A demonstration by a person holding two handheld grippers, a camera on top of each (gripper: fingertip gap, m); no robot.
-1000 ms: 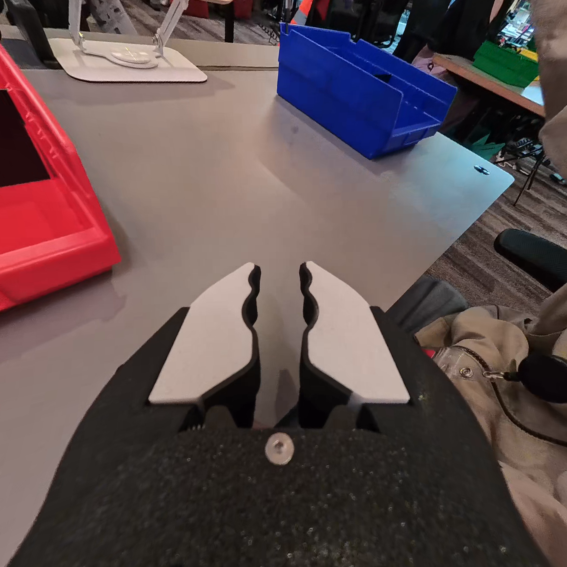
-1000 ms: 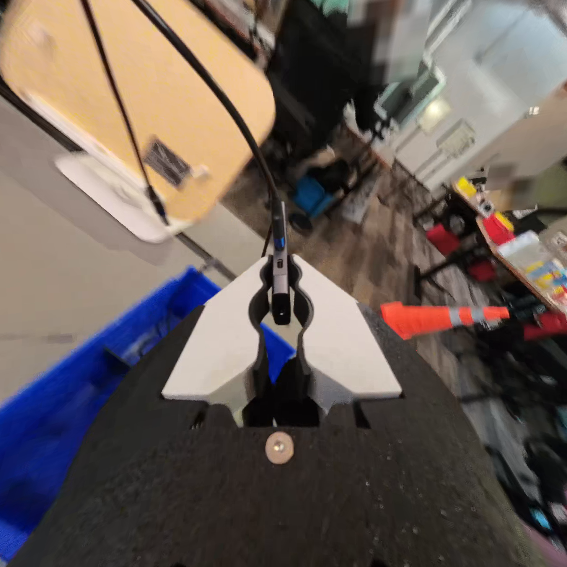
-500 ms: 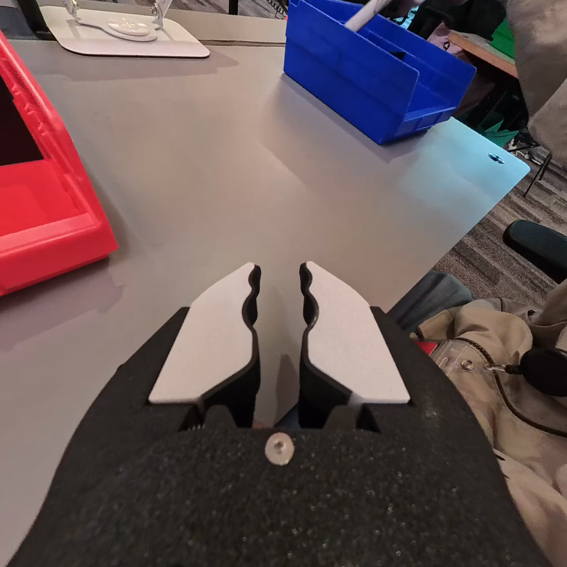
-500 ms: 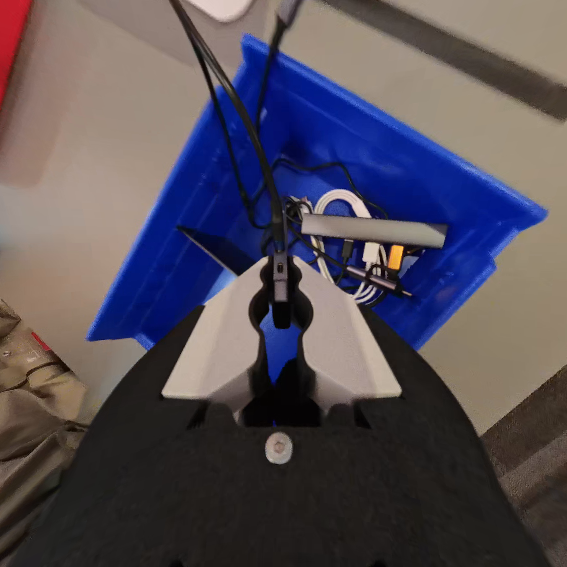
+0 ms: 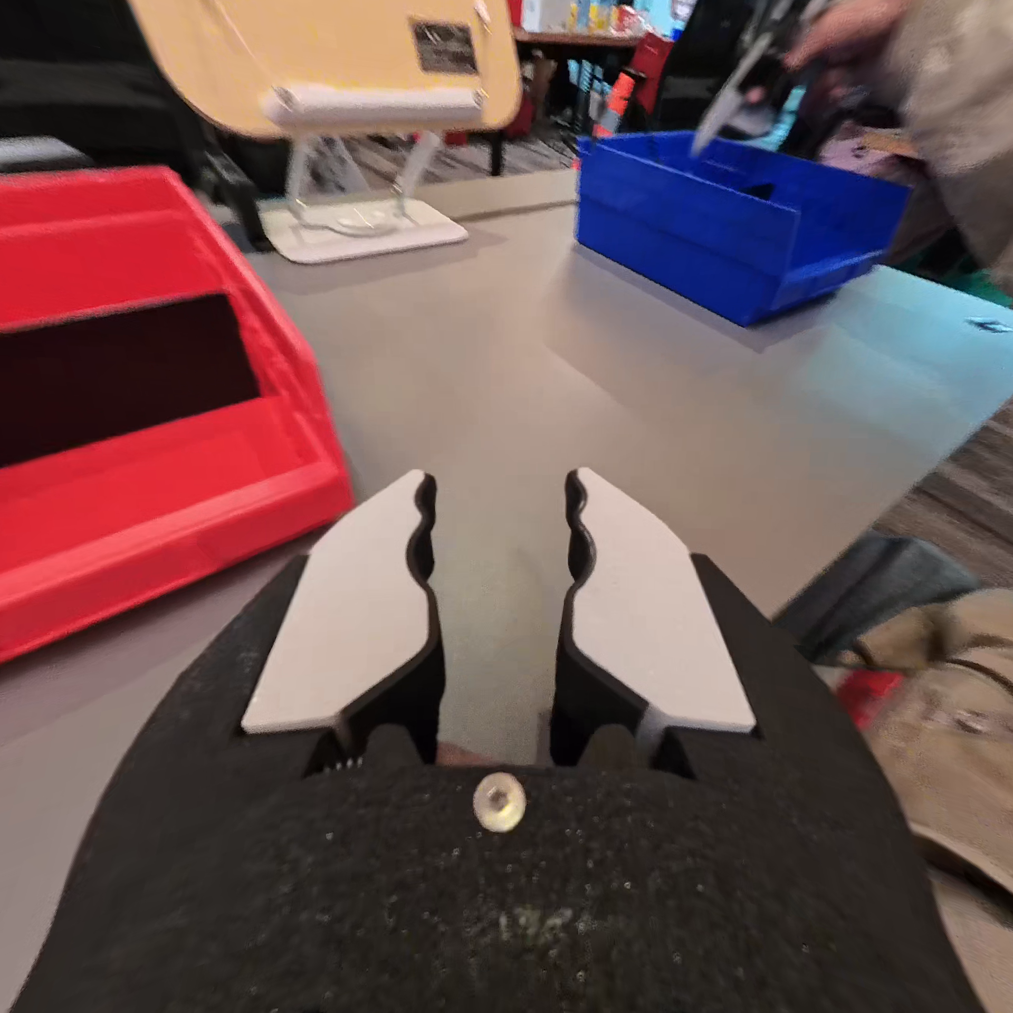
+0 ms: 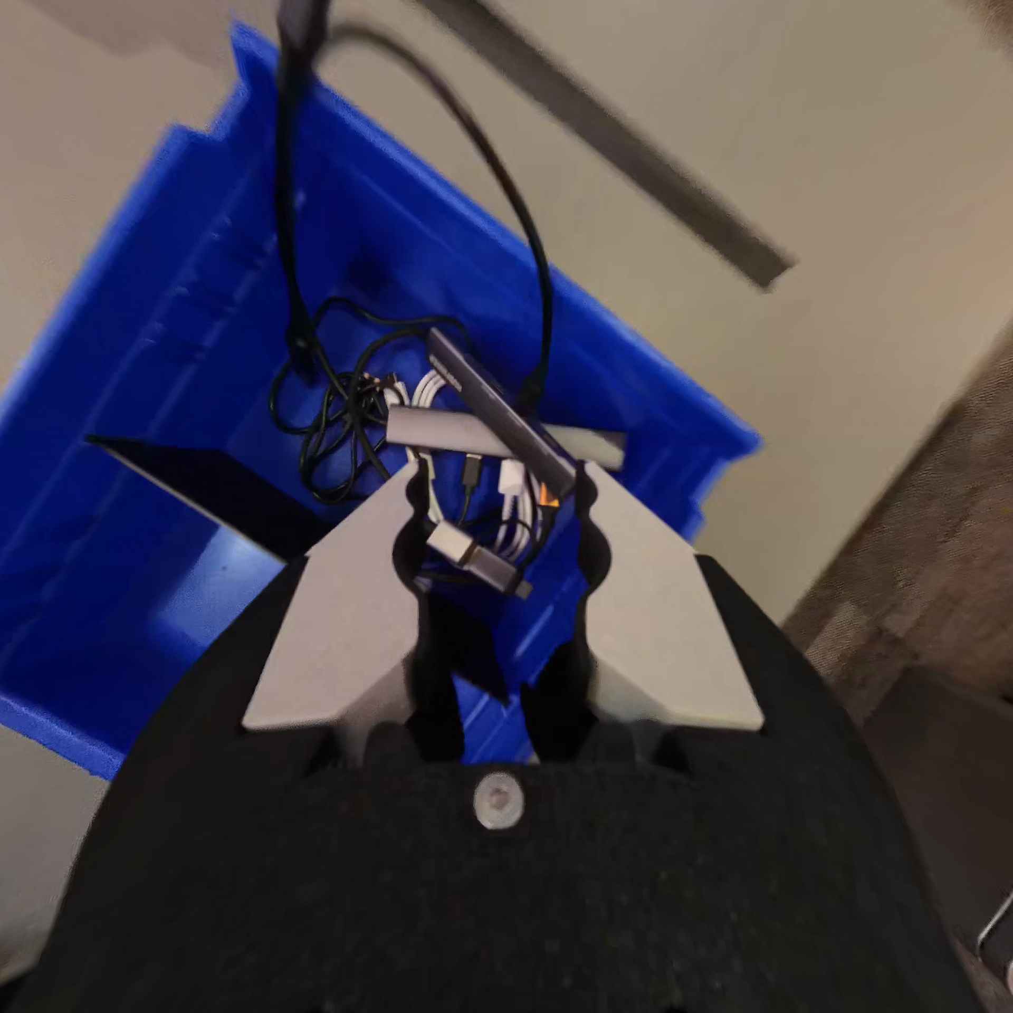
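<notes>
My right gripper (image 6: 496, 476) is open above a blue bin (image 6: 164, 307). A slim dark grey hub (image 6: 493, 405) on a black cable (image 6: 540, 263) lies slanted across a second grey hub (image 6: 438, 434) in the bin, with one end close to my right fingertip. White cables (image 6: 515, 488), black cables and a grey plug (image 6: 471, 553) lie tangled beneath. My left gripper (image 5: 500, 481) is open and empty, low over the grey table (image 5: 548, 383), next to a red bin (image 5: 164, 466). The blue bin (image 5: 712, 235) and the right gripper above it (image 5: 729, 109) show far right.
A white stand (image 5: 356, 227) holding a tan board (image 5: 329, 55) stands at the table's back. A black divider (image 6: 208, 482) crosses the blue bin. The table edge (image 5: 904, 482) runs along the right, with a person's beige clothing (image 5: 943, 740) beside it. Across from one pair of fingers to the other is roughly 60 centimeters.
My right gripper opened and let go of the slim hub, which now lies in the blue bin. My left gripper opened wider and tilted up, nearer the red bin.
</notes>
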